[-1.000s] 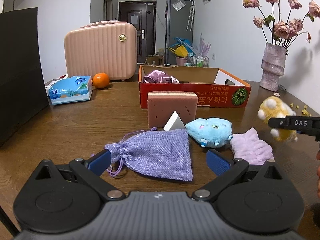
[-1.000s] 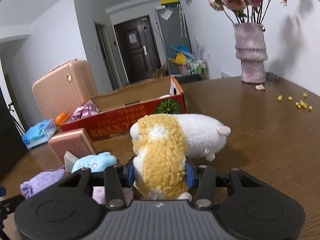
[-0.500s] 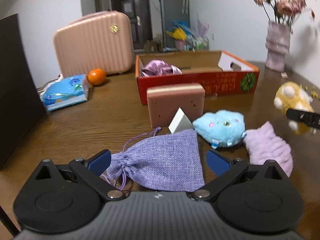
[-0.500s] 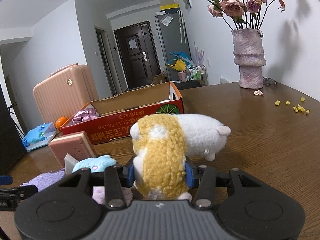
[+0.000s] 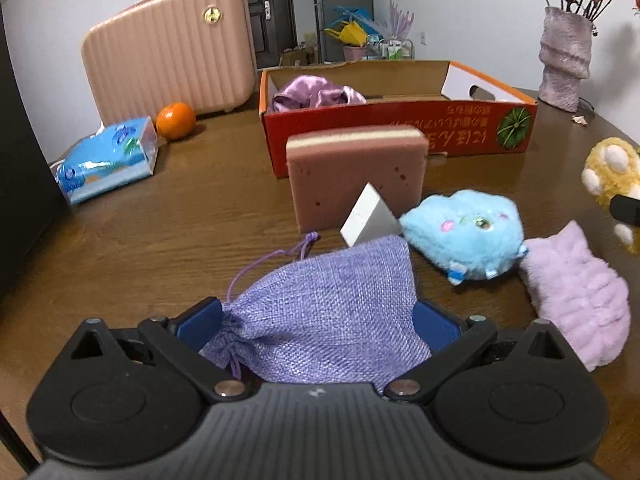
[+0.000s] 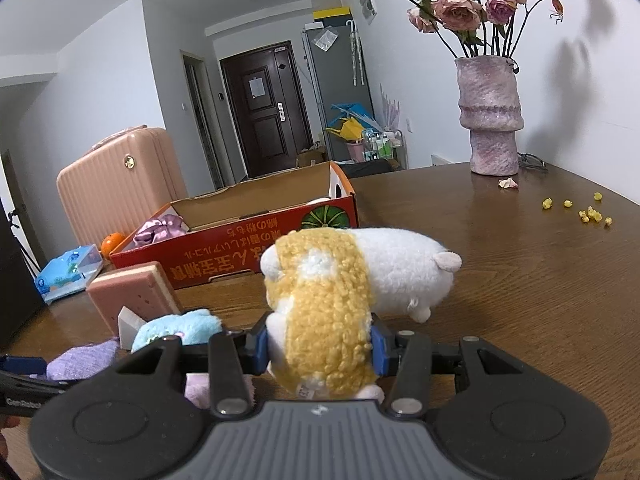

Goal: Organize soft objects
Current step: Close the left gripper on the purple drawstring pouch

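A lilac drawstring pouch [image 5: 328,304] lies flat on the wooden table [image 5: 192,232]. My left gripper [image 5: 318,320] is open, with one blue pad on each side of the pouch. Beyond it are a white wedge [image 5: 368,218], a pink sponge block [image 5: 356,176], a blue plush [image 5: 464,232] and a fluffy lilac cloth [image 5: 576,292]. A red cardboard box [image 5: 400,136] behind them holds a purple satin piece [image 5: 316,94]. My right gripper [image 6: 320,348] is shut on a yellow-and-white plush toy [image 6: 332,300], held just above the table to the right of the box.
A pink suitcase [image 5: 168,44], an orange [image 5: 175,120] and a blue tissue pack [image 5: 108,160] stand at the back left. A dark panel [image 5: 24,160] lines the left edge. A vase of dried roses [image 6: 490,120] and yellow crumbs [image 6: 580,208] are at the far right.
My left gripper has moved forward and down over the pouch, which now lies between its pads instead of ahead of them. The right gripper still holds the plush in the same spot.
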Demonstrator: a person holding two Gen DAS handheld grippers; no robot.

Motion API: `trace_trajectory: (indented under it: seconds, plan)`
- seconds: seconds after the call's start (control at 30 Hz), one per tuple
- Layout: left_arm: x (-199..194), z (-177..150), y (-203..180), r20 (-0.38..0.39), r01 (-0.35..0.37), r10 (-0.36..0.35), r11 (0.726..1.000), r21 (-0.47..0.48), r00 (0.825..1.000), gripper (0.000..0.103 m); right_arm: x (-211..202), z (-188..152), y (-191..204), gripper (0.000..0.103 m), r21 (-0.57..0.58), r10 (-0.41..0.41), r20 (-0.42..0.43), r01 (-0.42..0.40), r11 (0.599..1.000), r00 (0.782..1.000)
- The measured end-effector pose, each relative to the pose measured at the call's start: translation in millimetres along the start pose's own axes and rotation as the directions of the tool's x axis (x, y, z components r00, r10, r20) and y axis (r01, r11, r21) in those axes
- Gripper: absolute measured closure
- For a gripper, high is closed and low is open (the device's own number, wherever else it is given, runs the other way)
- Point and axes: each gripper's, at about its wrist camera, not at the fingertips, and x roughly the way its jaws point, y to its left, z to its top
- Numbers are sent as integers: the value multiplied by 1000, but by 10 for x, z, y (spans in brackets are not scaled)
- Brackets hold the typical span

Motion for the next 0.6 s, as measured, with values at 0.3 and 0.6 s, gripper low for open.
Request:
trace_trajectory:
  seconds: [0.3,0.6]
  plan:
    - [62,-33,-18,23,-17,16,1000,12,1000,0,17,-8,10,57,-6,-5,-3,5,1000,1000]
    - [117,-75,-80,32,-44,42,998,45,999,0,5,-10,3,57,-4,-3,0,3,1000,1000]
